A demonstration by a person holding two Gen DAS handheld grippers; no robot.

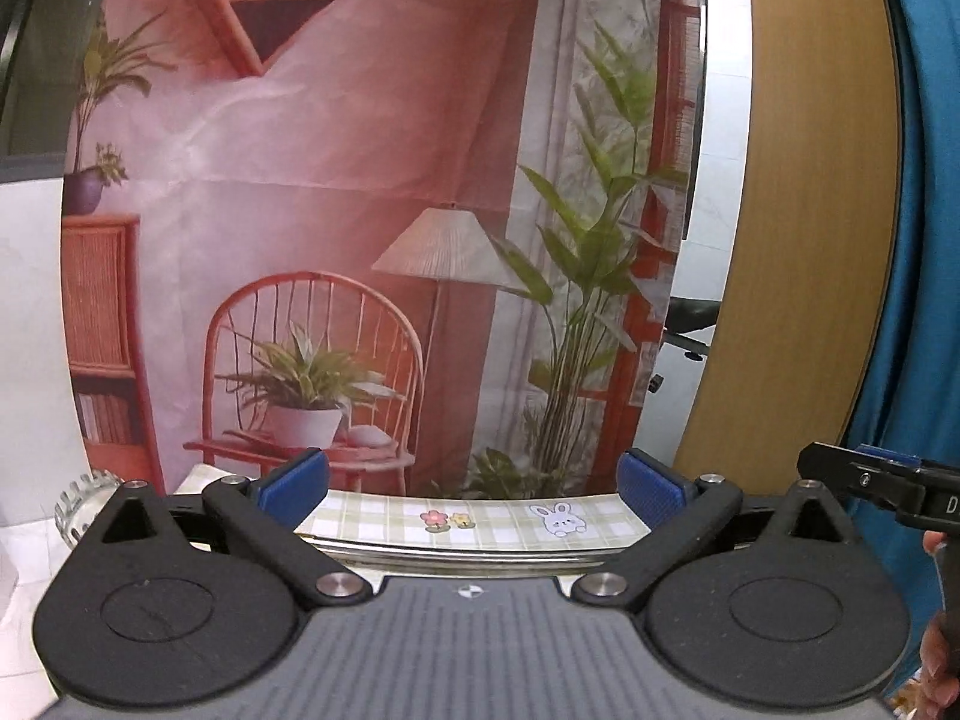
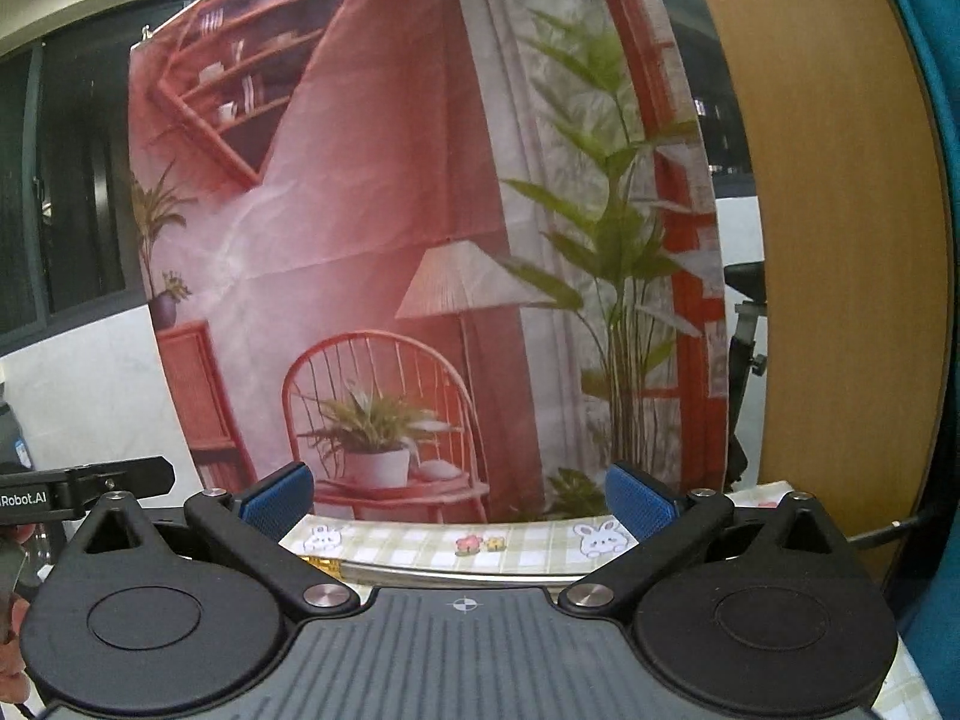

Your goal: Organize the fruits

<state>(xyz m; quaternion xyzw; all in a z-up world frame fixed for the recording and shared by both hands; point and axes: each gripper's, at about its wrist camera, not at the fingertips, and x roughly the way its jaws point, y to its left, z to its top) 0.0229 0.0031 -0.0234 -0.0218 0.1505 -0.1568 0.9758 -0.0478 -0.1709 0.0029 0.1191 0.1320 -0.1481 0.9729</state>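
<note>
No fruit shows in either view. My left gripper point(image 1: 474, 483) is open and empty, its blue pads point(image 1: 297, 480) wide apart, held level above the far edge of a table covered with a checked cloth point(image 1: 480, 519) printed with rabbits and flowers. My right gripper point(image 2: 459, 495) is open and empty too, blue pads point(image 2: 276, 501) wide apart, above the same checked cloth point(image 2: 420, 543). Both point at a hanging backdrop rather than down at the table. The right gripper's side shows at the right edge of the left wrist view point(image 1: 882, 480).
A printed backdrop point(image 1: 360, 210) of a red room with chair, lamp and plants hangs just behind the table. A glass jar's rim point(image 1: 81, 498) shows at the left. A wooden panel point(image 1: 810, 180) and blue fabric point(image 1: 930, 240) stand on the right.
</note>
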